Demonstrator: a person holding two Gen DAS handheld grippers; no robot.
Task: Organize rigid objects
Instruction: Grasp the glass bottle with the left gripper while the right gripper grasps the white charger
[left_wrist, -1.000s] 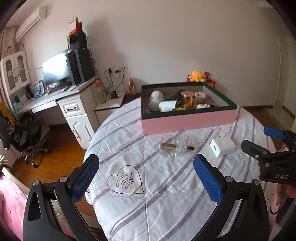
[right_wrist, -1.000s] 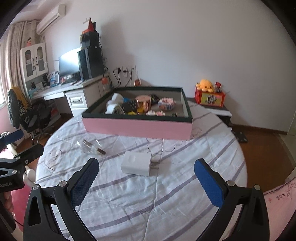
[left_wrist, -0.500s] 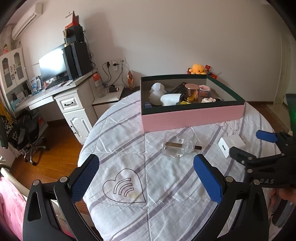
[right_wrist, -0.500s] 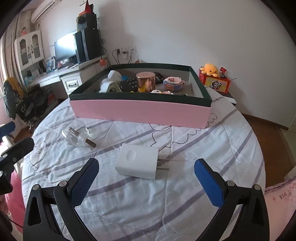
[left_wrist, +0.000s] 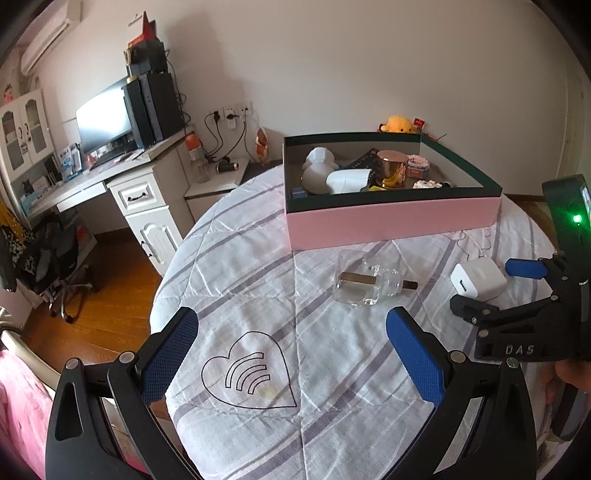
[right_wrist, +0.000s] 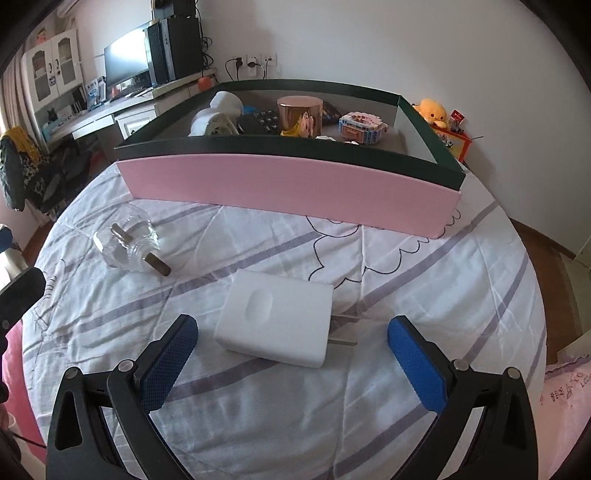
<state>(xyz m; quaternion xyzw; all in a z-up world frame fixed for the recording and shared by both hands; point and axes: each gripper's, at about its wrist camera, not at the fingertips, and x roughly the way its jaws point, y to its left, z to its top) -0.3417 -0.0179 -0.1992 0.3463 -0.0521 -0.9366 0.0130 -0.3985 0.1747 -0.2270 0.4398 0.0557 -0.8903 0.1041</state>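
A white plug charger (right_wrist: 275, 323) lies on the striped cloth, close in front of my open right gripper (right_wrist: 291, 360) and between its fingers' line; it also shows in the left wrist view (left_wrist: 478, 279). A clear glass bottle (left_wrist: 365, 282) with a brown stick lies on its side ahead of my open, empty left gripper (left_wrist: 291, 352); it shows at the left in the right wrist view (right_wrist: 127, 242). The pink box with a dark green rim (left_wrist: 388, 219) holds several objects, among them a copper cup (right_wrist: 300, 114) and a white figure (left_wrist: 319, 171).
The round table's edge (left_wrist: 166, 280) drops to a wood floor on the left. A desk with monitor (left_wrist: 107, 122) and a chair (left_wrist: 48, 254) stand beyond. The right gripper's body (left_wrist: 524, 317) shows at the right of the left wrist view.
My right gripper has moved forward and down toward the white charger, which now sits close between its fingers. My left gripper has edged nearer the glass bottle.
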